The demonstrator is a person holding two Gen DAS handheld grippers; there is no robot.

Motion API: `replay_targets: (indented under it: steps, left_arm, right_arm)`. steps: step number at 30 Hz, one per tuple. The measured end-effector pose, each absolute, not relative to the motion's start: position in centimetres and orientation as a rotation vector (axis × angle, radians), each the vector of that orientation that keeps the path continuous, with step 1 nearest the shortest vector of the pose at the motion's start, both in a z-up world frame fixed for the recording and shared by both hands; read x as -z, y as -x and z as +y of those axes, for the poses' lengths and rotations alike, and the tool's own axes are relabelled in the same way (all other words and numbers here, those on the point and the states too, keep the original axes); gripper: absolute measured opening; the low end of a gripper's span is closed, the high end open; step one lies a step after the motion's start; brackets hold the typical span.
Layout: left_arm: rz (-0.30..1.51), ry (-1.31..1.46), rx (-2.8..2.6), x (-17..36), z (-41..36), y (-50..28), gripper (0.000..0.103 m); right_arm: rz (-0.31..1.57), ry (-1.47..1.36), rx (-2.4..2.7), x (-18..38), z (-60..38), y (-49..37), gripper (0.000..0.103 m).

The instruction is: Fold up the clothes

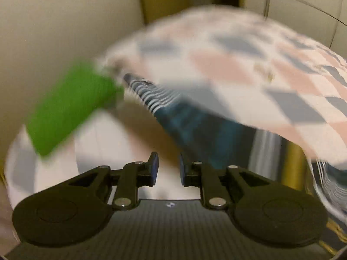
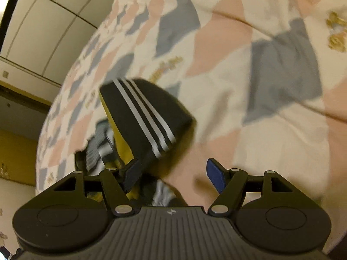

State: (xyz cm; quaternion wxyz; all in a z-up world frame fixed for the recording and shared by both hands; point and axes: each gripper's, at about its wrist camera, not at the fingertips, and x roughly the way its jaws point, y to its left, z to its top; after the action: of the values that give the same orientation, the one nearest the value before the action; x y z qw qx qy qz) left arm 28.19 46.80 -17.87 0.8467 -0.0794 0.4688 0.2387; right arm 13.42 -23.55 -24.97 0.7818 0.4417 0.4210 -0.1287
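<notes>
Left tool (image 1: 169, 169): jaws narrowly apart, nothing between (view blurred).
Right tool (image 2: 173, 173): released, empty.
Striped black garment (image 2: 143, 112): just ahead of right tool, on bed quilt (image 2: 260, 65).

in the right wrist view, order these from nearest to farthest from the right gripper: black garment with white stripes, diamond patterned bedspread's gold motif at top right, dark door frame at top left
From the right gripper:
1. black garment with white stripes, just ahead, left of centre.
2. gold motif on the bedspread, upper right.
3. dark door frame, far upper left, beyond the bed.
</notes>
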Motion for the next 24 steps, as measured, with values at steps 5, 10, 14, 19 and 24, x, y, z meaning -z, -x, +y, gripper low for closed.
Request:
replay_targets:
  steps: [5,10,14,19,24]
  left_arm:
    - [1.279,0.398,-0.200,22.4,41.9,-21.3,0.028]
    - [1.440,0.632,0.115,23.3,33.8,-16.2,0.037]
    - [1.399,0.733,0.217,23.0,29.1,-15.5,0.047]
    - [1.317,0.750,0.183,23.7,25.3,-16.9,0.062]
    - [1.329,0.723,0.124,24.5,24.8,-14.7,0.008]
  right_arm:
    - [0.988,-0.946,0.324,25.7,-22.4,-8.5,0.070]
    - [1.032,-0.960,0.308,25.8,-21.3,-3.7,0.073]
    - [1.083,-0.941,0.229,26.3,-20.8,-2.2,0.075]
    - [1.116,-0.884,0.128,27.3,-21.1,-1.9,0.075]
    - [1.118,-0.851,0.051,27.9,-22.2,-2.1,0.077]
